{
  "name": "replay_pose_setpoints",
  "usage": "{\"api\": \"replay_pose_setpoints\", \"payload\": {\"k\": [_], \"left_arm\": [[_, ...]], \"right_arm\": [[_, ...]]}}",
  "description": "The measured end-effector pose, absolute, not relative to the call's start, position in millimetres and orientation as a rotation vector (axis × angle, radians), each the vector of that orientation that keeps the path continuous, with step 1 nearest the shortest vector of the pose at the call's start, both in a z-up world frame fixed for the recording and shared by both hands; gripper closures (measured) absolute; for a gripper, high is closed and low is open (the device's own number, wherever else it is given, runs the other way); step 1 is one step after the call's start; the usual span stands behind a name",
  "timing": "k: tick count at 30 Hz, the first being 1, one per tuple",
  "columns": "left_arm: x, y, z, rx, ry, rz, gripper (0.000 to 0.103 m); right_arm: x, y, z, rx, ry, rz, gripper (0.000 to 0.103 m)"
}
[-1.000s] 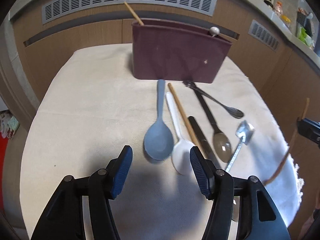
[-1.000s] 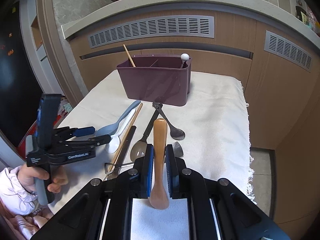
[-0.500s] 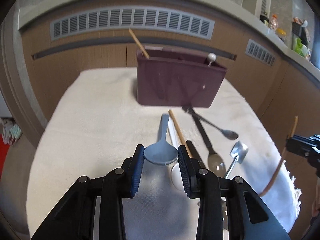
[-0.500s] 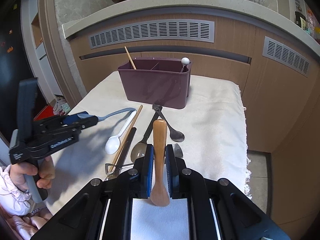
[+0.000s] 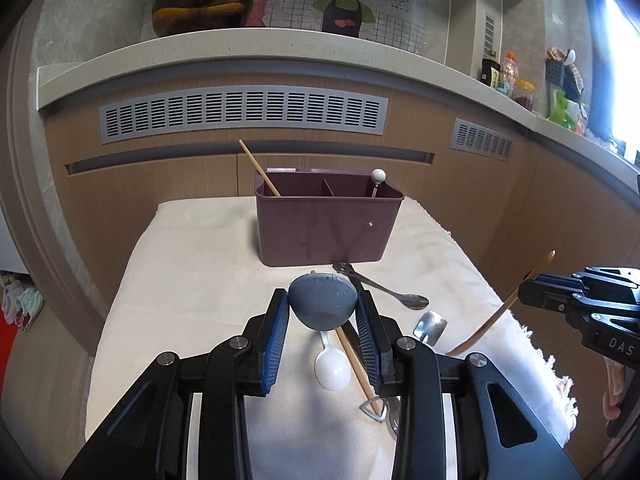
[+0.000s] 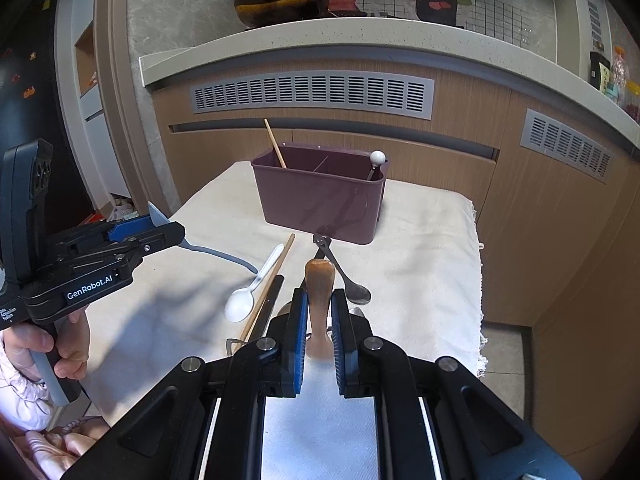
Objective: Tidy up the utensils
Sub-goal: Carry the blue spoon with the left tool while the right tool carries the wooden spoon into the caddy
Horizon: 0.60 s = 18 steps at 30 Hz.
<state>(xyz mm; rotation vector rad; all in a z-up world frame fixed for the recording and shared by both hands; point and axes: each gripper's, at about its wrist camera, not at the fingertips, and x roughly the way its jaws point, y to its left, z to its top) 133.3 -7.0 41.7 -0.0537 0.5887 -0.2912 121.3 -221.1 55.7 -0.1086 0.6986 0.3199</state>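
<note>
The left tool (image 5: 322, 320) has its blue pads clamped on the bowl of a grey-blue plastic spoon (image 5: 322, 300), lifted clear of the cloth-covered desk (image 5: 192, 280). The right tool (image 6: 319, 320) is pinched nearly closed on a brown wooden spoon (image 6: 319, 292), also raised. Below, a white plastic spoon (image 6: 240, 304), a wooden chopstick (image 6: 268, 292) and dark metal spoons (image 6: 352, 290) lie side by side. Beyond them stands the maroon plastic divided caddy (image 6: 320, 204), a chopstick leaning in its left compartment.
</note>
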Motion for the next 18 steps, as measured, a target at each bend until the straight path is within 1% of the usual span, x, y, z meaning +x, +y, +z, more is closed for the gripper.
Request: {"api": "replay_pose_setpoints", "payload": {"k": [7, 10, 12, 15, 18], "left_arm": [[122.7, -4.8, 57.9, -0.062, 0.562, -0.306, 0.068], [118.4, -5.6, 73.2, -0.061, 0.542, -0.328, 0.068], [117.1, -8.3, 92.3, -0.044, 0.52, -0.349, 0.068], [119.9, -11.9, 136.5, -0.005, 0.467, -0.385, 0.068], [134.4, -11.7, 183.8, 0.001, 0.425, -0.412, 0.068]], "right_arm": [[119.3, -220.2, 62.5, -0.11, 0.689, 0.325, 0.092], [121.2, -223.3, 77.6, -0.091, 0.671, 0.337, 0.092], [123.3, -226.4, 103.1, -0.086, 0.623, 0.339, 0.092], [124.6, -228.1, 159.8, -0.107, 0.476, 0.31, 0.092], [132.1, -226.3, 204.2, -0.114, 0.365, 0.305, 0.092]]}}
